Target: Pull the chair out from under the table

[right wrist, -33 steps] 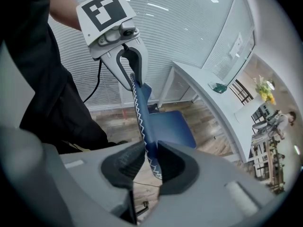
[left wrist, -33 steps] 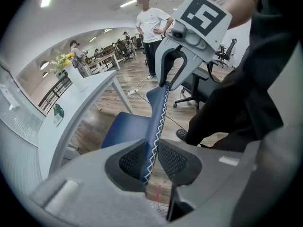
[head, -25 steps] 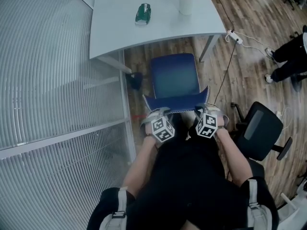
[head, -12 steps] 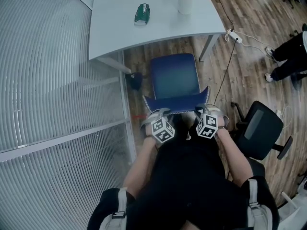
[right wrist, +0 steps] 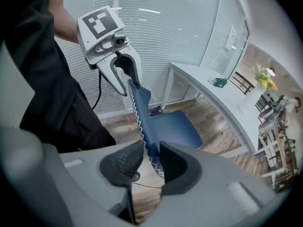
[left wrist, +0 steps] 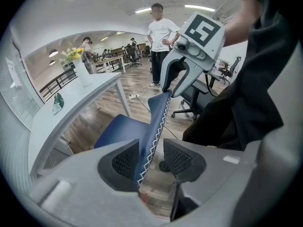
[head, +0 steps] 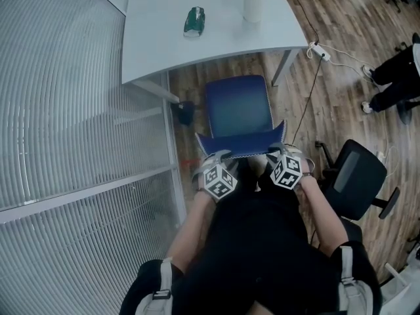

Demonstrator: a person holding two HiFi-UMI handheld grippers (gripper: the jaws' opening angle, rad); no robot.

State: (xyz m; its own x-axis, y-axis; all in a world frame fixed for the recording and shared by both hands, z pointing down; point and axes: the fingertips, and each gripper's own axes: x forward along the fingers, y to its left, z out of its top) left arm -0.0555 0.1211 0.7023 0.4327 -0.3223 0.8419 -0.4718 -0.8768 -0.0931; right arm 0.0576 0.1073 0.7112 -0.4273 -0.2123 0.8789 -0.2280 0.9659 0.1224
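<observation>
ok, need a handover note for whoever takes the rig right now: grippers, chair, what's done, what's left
Hands: left gripper has its jaws opening. The top edge of the blue chair's backrest is between the pads, which are not pressing on it. The right gripper is the same, at the other top corner.
Chair: the seat shows clear of the white table, backrest toward the person.
Done: the pull-out looks complete.
Left: probably just lift both grippers off the backrest.
</observation>
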